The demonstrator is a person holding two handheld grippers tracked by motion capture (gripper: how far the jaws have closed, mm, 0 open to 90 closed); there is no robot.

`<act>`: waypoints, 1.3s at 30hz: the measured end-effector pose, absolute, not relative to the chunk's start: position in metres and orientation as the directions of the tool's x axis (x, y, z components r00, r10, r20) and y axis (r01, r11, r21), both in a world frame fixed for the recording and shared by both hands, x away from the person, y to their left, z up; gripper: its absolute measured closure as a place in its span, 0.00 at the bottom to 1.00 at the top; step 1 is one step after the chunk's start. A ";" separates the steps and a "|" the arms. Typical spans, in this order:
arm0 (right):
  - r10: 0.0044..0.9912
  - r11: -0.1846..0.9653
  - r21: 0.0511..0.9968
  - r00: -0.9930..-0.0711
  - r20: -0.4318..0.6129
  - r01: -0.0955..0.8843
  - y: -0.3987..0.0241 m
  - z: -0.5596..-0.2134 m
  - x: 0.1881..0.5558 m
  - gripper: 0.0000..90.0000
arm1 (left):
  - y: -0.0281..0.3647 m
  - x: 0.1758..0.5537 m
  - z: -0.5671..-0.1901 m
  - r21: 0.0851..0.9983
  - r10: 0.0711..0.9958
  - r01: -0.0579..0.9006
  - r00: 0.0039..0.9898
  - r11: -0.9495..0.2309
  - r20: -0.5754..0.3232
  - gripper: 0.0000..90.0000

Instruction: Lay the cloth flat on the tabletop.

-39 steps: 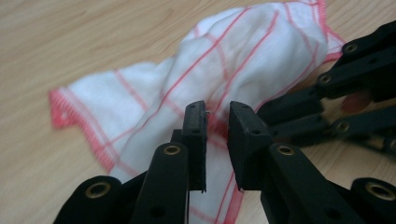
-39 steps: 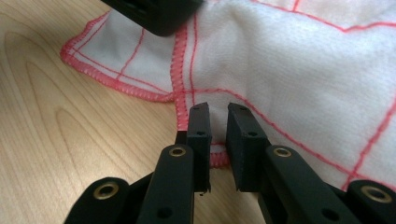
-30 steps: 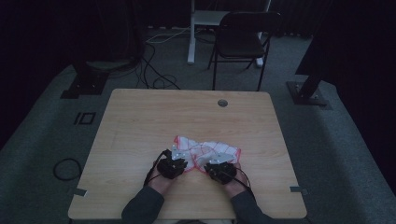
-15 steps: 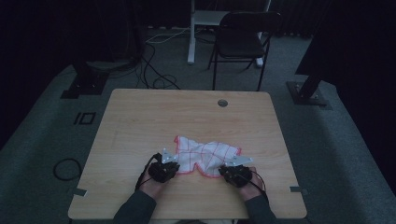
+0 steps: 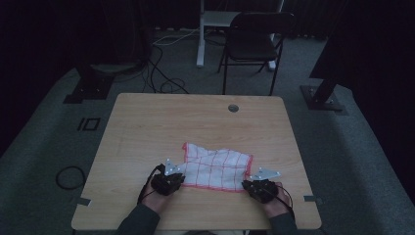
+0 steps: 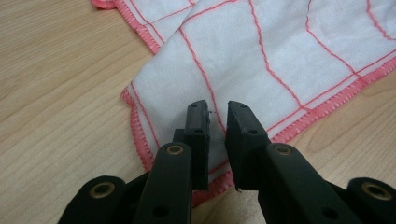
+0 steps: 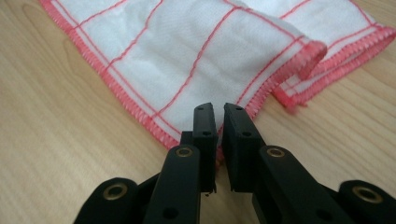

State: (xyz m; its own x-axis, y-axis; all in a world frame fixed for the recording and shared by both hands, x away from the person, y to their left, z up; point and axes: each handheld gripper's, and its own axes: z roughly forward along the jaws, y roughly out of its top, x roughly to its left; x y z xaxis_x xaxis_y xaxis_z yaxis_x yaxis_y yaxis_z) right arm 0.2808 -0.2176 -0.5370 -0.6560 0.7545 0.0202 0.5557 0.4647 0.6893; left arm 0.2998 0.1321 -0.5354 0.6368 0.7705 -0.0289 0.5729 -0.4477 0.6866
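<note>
A white cloth (image 5: 218, 166) with a red grid and red stitched hem lies spread on the near half of the wooden table (image 5: 195, 117). My left gripper (image 5: 182, 175) is at its near left corner. In the left gripper view the black jaws (image 6: 217, 109) pinch a fold of the cloth (image 6: 261, 51) just inside the hem. My right gripper (image 5: 247, 183) is at the near right corner. In the right gripper view its jaws (image 7: 217, 112) stand almost together on the hem of the cloth (image 7: 187, 56), whose far corner is folded over.
A round cable hole (image 5: 233, 107) sits near the table's far edge. Behind the table stand a dark folding chair (image 5: 254, 44) and a white post. Stand bases and a cable loop (image 5: 71, 176) lie on the grey floor around it.
The two hands have moved apart, the right one farther, toward the right. The cloth between them has gone from a crumpled heap to a flat spread sheet.
</note>
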 end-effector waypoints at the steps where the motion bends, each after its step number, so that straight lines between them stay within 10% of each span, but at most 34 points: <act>1: 0.754 0.465 0.689 -0.656 0.020 0.556 -0.218 -0.537 0.280 0.94 | 0.132 0.299 -0.535 0.687 0.771 0.573 0.636 -0.447 -0.029 0.88; 39: 0.894 0.269 0.739 -0.446 0.047 0.618 -0.241 -0.515 0.356 0.87 | 0.128 0.400 -0.510 0.705 0.844 0.621 0.533 -0.342 -0.061 0.73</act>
